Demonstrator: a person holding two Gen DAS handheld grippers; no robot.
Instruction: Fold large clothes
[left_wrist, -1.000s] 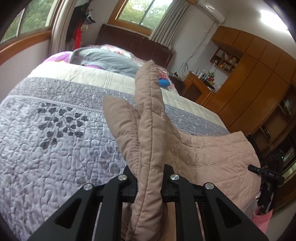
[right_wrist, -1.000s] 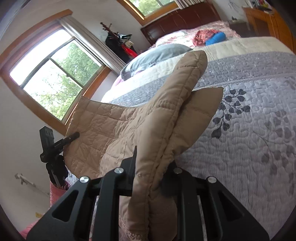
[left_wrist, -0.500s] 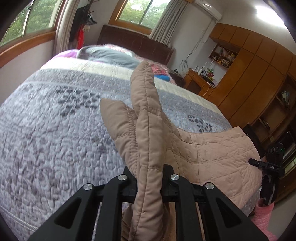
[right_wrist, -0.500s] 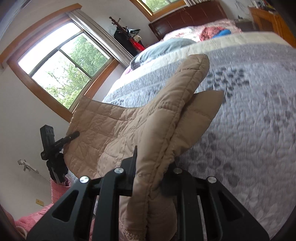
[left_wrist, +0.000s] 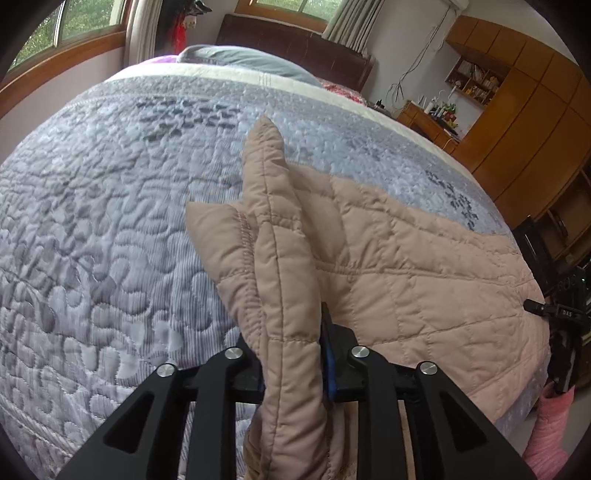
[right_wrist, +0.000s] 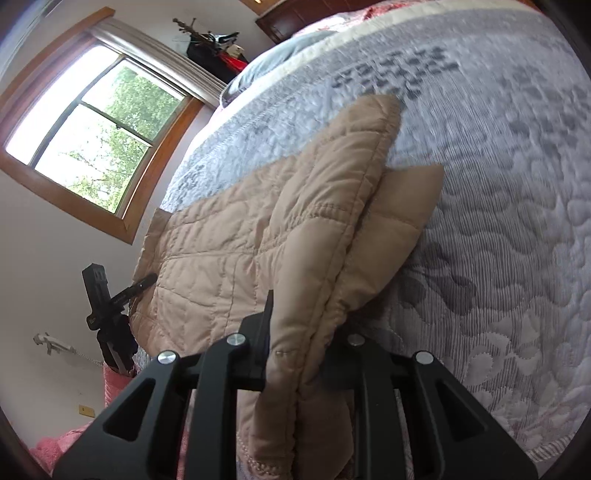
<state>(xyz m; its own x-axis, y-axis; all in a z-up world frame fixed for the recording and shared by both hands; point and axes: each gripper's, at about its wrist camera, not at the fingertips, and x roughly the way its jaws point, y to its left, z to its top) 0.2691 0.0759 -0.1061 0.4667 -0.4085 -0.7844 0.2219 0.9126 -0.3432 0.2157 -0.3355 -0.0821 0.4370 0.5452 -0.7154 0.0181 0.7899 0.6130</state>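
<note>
Both tools (left (left_wrist: 291, 369), right (right_wrist: 299, 362)) pinch the tan quilted garment (left_wrist: 406, 266) over the bedspread (left_wrist: 110, 221).

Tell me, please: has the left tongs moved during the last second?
Yes. The left tongs, shut on the beige jacket, has tipped downward toward the bed: the headboard now sits higher in its view.

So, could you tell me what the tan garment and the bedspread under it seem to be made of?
Tan garment: seemingly padded, matte woven fabric; stitched square quilting puffs slightly. Bedspread: quilted grey textile, probably cotton or a blend; fine ribbing and raised stitched swirls show.
</note>
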